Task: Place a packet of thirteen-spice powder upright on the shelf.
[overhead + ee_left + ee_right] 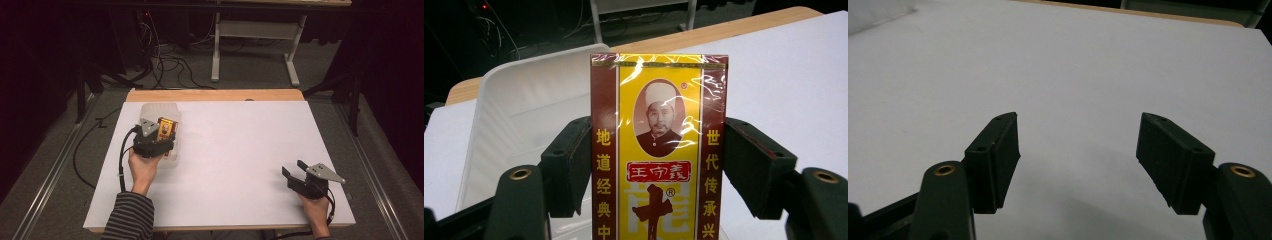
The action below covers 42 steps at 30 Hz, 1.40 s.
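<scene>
Right gripper (291,169) near the front right corner of the worktop (240,150), held low over the white sheet, a hand (316,206) behind it. Its fingers (995,150) spread wide, nothing between them; in the right gripper view bare white surface lies under and ahead of the gap. Grey three-cornered plate rides on top, cable trails back toward the wrist.

Left gripper (167,135) farther in, on the left side of the worktop, gripped by a hand (144,167) coming out of a striped sleeve (129,217). Its fingers (569,160) pinching a spice packet (659,145), one pad on each long edge. Packet is upright in the left gripper view: yellow centre panel, dark red side bands with yellow Chinese characters, an oval portrait near the top, glossy film wrap. In the high view the packet (167,128) shows just ahead of the grey plate, over the clear plastic tub (160,111).

Tub is translucent white, open-topped, sitting at the left rear of the sheet; its rim (539,62) and ribbed inner wall stand behind and left of the packet. Whether the packet touches the tub floor cannot be told.

Beyond the sheet, the bare wooden rear edge of the worktop, then dark floor with cables (170,62) and a grey table frame (255,45)
</scene>
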Each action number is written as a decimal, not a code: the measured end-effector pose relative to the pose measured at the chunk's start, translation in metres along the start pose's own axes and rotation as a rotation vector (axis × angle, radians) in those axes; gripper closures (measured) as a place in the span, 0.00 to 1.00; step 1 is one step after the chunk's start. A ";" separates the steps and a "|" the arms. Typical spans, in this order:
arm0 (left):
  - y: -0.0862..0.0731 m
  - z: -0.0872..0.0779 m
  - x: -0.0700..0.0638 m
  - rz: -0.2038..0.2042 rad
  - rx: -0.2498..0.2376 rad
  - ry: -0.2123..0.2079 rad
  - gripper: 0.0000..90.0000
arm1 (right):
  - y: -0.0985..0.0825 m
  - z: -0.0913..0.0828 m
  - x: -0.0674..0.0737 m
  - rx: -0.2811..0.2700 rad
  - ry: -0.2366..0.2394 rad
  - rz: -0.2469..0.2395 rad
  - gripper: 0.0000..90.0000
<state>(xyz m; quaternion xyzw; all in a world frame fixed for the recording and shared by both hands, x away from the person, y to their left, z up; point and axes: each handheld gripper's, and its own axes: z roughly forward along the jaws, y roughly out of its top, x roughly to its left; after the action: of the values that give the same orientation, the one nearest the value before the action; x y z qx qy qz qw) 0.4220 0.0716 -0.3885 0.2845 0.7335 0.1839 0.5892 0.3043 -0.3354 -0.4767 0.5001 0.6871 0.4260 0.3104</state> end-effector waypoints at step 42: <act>-0.007 -0.010 0.026 0.014 0.017 0.036 0.36 | 0.000 0.000 0.000 -0.001 -0.001 -0.006 0.38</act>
<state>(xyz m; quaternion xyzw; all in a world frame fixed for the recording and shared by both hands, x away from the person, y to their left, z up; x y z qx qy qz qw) 0.4071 0.0833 -0.4103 0.2913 0.7434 0.1870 0.5723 0.3043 -0.3351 -0.4767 0.4982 0.6882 0.4251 0.3121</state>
